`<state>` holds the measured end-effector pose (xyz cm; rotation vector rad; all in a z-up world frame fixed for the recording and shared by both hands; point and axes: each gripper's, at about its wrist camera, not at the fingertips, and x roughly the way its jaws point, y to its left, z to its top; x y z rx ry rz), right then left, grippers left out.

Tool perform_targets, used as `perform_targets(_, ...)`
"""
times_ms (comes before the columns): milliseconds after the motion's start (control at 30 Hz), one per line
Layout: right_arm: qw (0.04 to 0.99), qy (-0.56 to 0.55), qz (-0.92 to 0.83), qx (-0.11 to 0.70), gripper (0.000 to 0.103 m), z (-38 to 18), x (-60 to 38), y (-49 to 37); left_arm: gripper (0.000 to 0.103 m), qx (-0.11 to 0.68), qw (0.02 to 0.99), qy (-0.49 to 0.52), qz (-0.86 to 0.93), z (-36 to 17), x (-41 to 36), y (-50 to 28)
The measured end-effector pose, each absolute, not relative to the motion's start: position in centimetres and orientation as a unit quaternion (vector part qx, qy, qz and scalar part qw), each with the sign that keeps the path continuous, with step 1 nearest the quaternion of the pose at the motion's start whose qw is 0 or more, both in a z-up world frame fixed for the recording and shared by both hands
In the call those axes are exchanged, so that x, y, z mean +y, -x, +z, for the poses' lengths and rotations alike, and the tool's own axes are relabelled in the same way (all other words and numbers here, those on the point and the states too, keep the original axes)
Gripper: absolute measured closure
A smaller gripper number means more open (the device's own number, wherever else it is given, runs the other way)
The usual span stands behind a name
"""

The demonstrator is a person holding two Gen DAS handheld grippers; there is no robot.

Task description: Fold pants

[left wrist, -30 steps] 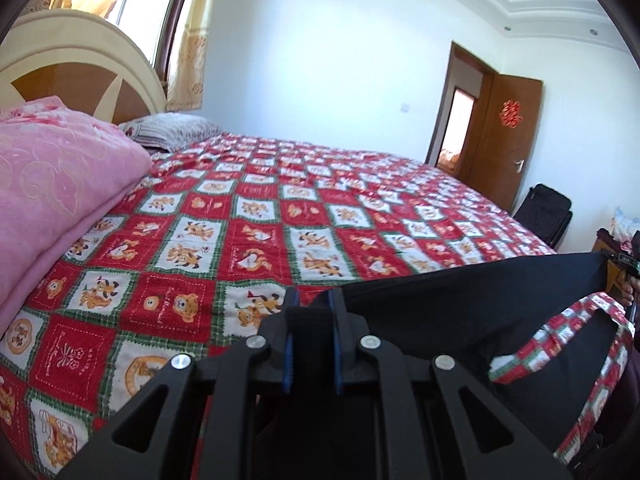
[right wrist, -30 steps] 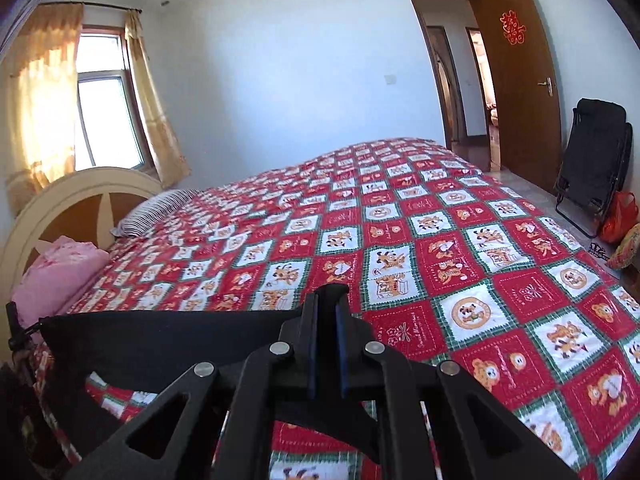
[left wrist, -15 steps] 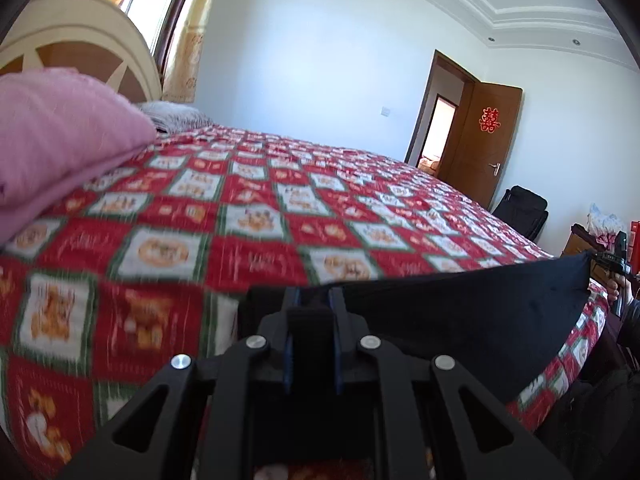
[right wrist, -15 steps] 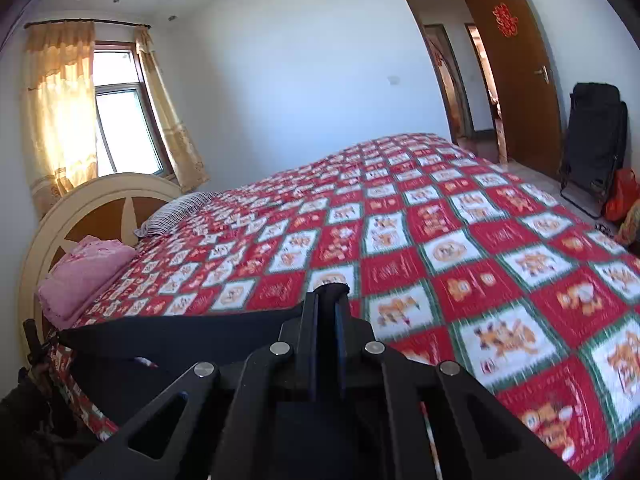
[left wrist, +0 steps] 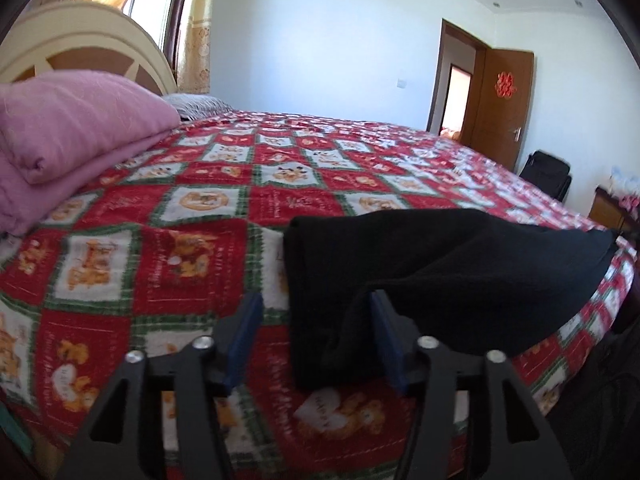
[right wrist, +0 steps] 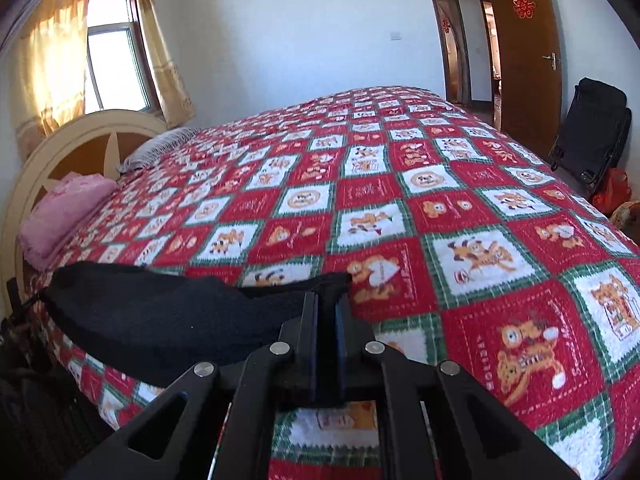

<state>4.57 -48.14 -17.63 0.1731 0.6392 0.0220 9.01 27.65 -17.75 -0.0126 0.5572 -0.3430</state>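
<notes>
The black pants (left wrist: 460,264) lie along the near edge of the bed (left wrist: 280,200), on the red checked bedspread (right wrist: 440,208), stretched between the two grippers, and the step in hand looks like laying the garment down flat and letting go. The left gripper (left wrist: 316,332) has its blue pads (left wrist: 245,332) spread and opening, with the pants' left end slumped between them against the right-hand pad and no longer squeezed. The right gripper (right wrist: 326,340) has its fingers pressed together on the pants' right end, black cloth pinched between the pads. To do this well, the left hand should back straight out once the fingers are clear, so the right-hand pad does not drag the cloth off the edge. The right hand should keep light tension until its end rests on the spread, then let go without lifting. The middle hump of cloth in the left wrist view probably wants smoothing before any fold. A pink folded blanket (left wrist: 76,120) sits at the far left by the headboard (right wrist: 80,140), well apart from the work. Against the earlier frames, both cameras sit lower and nearer the bedspread. The pants, held taut above the bed edge a second ago, now rest on it. The left fingers, then clamped on the cloth, have parted, while the right ones stay clamped.
</notes>
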Motion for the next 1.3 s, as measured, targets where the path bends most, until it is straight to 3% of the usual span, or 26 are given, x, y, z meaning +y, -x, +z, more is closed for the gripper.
perform_targets(100, 0.943, -0.094, 0.017, 0.32, 0.094, -18.0, -48.5, -3.8, 0.028, 0.279, 0.948, -0.044, -0.145, -17.8, 27.6, -8.2)
perform_targets(133, 0.942, -0.098, 0.017, 0.322, 0.089, -18.0, -48.6, -3.5, 0.027, 0.281, 0.948, -0.054, -0.14, -17.8, 27.7, -7.9)
perform_targets(233, 0.944, -0.098, 0.01, 0.315, 0.077, -17.5, -48.6, -2.2, 0.027, 0.297, 0.944, -0.08, -0.117, -18.1, 28.6, -7.1)
perform_targets(433, 0.957, -0.09, -0.016, 0.274, 0.076, -13.8, -46.7, 0.3, 0.029, 0.299, 0.95, -0.059, -0.067, -17.9, 30.9, -4.7)
perform_targets(567, 0.965, -0.044, 0.022, 0.258, 0.061, -10.6, -40.2, -0.5, 0.029, 0.268, 0.954, -0.086, -0.105, -16.6, 27.9, -2.6)
perform_targets(667, 0.958, 0.016, 0.087, 0.274, 0.061, -10.2, -32.5, -3.2, 0.029, 0.265, 0.95, -0.122, -0.109, -16.5, 25.6, -3.5)
perform_targets(967, 0.887, 0.14, 0.278, 0.341, 0.061, -16.9, -10.6, -10.1, 0.057, 0.275, 0.94, -0.154, -0.127, -17.0, 23.1, -7.3)
perform_targets(1133, 0.853, 0.204, 0.303, 0.374, 0.061, -21.9, -4.4, -11.3, 0.084, 0.272, 0.935, -0.179, -0.141, -16.9, 22.2, -7.4)
perform_targets(1300, 0.847, 0.225, 0.285, 0.388, 0.065, -24.0, -3.1, -12.7, 0.088, 0.265, 0.936, -0.18, -0.147, -16.3, 22.2, -7.7)
